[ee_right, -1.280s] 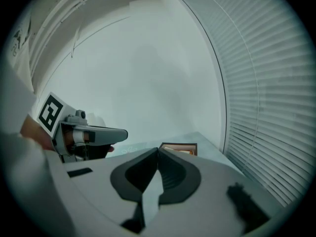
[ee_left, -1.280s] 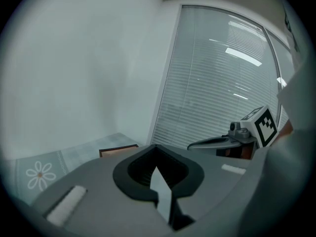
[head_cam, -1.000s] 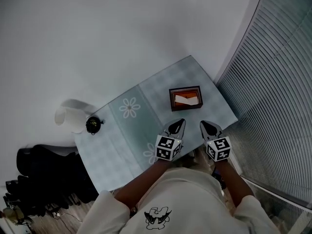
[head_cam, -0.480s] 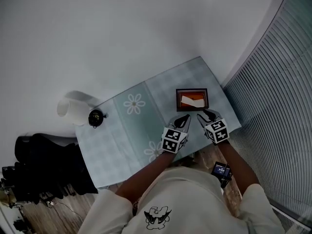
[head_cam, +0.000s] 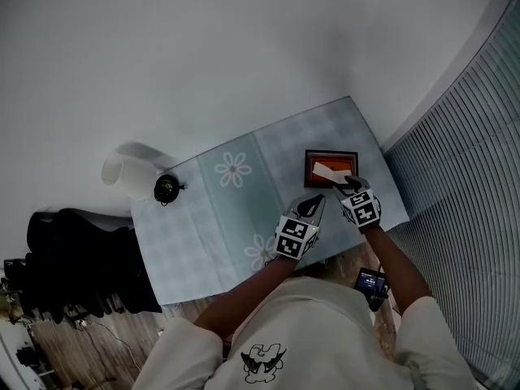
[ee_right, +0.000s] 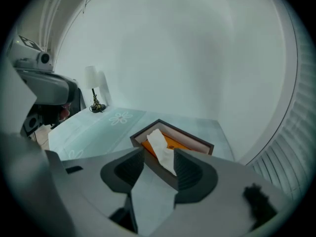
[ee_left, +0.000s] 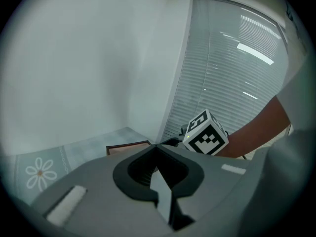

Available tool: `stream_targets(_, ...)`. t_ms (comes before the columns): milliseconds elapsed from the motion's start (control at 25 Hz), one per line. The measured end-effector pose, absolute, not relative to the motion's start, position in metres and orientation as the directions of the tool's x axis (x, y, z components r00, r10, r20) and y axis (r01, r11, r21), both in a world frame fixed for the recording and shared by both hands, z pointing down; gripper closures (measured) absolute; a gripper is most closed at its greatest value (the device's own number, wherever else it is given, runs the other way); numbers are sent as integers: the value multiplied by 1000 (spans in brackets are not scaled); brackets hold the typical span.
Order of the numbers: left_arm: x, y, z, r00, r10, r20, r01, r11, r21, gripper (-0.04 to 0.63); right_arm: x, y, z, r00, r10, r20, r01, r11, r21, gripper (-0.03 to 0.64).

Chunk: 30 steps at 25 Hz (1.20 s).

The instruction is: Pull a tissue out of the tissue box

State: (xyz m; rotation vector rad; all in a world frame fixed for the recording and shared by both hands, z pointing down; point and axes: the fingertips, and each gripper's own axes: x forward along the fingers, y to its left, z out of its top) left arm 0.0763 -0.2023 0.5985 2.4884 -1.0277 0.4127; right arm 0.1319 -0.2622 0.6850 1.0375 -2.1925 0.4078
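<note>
A dark-rimmed tissue box (head_cam: 331, 158) with an orange top stands at the table's far right, and a white tissue (head_cam: 327, 170) sticks up out of it. My right gripper (head_cam: 349, 183) hangs over the box's near edge. In the right gripper view its jaws have just been opening; the right gripper (ee_right: 159, 154) is open and the tissue (ee_right: 159, 143) stands between the fingers without the pads pressing on it. My left gripper (head_cam: 313, 206) hovers just short of the box on its left. In the left gripper view the left gripper (ee_left: 157, 146) is shut and empty, with the box (ee_left: 127, 147) beyond it.
A pale checked cloth with flower prints (head_cam: 234, 170) covers the table. A lamp with a white shade (head_cam: 122, 170) and a dark base (head_cam: 165, 188) stands at the far left corner. Window blinds (head_cam: 471, 177) run along the right. Dark bags (head_cam: 73, 258) lie on the floor at the left.
The right gripper has moved forward and down from the table's near edge to the box, and its jaws now stand apart. The left gripper has edged a little towards the box.
</note>
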Motion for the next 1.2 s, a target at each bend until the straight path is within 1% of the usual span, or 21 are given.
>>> stream_targets(360, 73, -205, 610, 673, -596, 439, -731, -628, 268, 589, 132, -272, 708, -436, -522, 733, -753, 657, 20, 410)
stream_targets(640, 74, -234, 649, 614, -603, 509, -781, -556, 283, 589, 130, -280, 718, -409, -526, 746, -767, 641, 31, 410)
stream_targets(760, 73, -247, 663, 593, -598, 540, -792, -554, 256, 589, 128, -279, 717, -403, -522, 752, -765, 643, 36, 410)
stream_targets(1200, 75, -247, 666, 601, -580, 550, -784, -563, 262, 589, 136, -282, 735, -352, -505, 788, -748, 657, 87, 411)
